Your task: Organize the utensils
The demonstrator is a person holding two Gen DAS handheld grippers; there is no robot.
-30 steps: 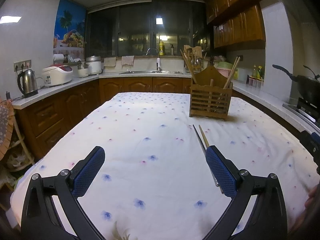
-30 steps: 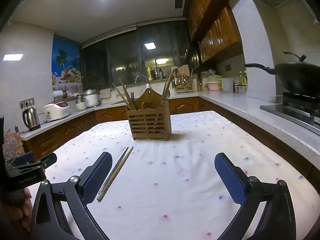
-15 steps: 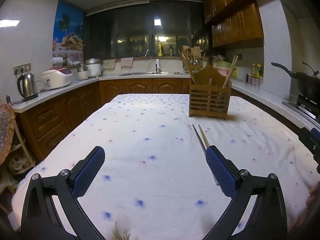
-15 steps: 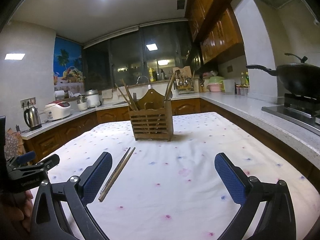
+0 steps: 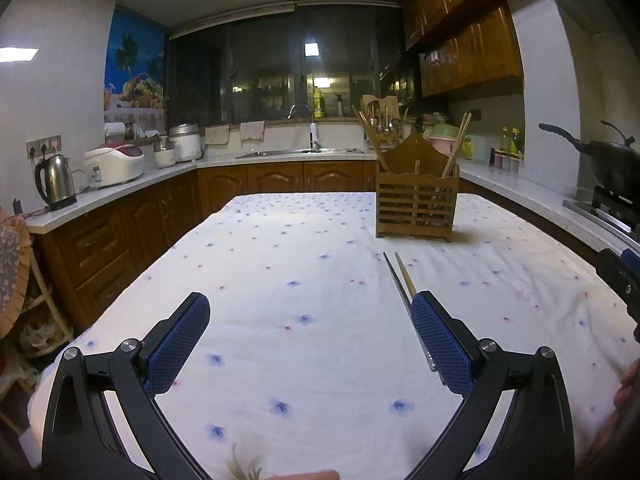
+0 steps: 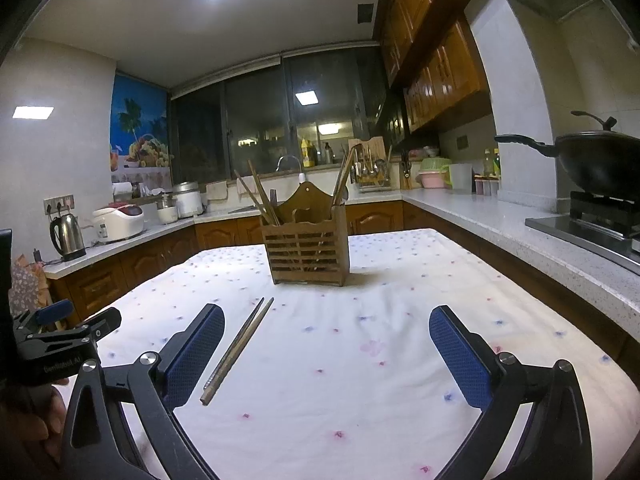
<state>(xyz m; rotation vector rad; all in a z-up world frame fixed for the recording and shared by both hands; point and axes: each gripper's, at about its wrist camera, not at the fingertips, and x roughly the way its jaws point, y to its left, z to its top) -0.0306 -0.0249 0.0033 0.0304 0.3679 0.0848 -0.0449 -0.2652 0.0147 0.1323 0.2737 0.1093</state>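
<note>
A pair of chopsticks (image 6: 238, 348) lies on the flowered tablecloth, pointing toward a wooden slatted utensil holder (image 6: 307, 250) that holds more chopsticks and utensils. In the left wrist view the chopsticks (image 5: 402, 282) run under my right finger, and the holder (image 5: 416, 208) stands beyond them. My left gripper (image 5: 310, 334) is open and empty above the cloth. My right gripper (image 6: 326, 354) is open and empty, with the chopsticks just inside its left finger.
The table (image 5: 280, 260) is covered with a white cloth. Counters surround it: a kettle (image 5: 56, 182) and rice cooker (image 5: 116, 164) at left, a sink (image 5: 300, 152) at the back, a black wok (image 6: 600, 160) on a stove at right.
Both grippers have tilted down and moved slightly forward, so the holder and chopsticks sit a little lower in view. Both stay open.
</note>
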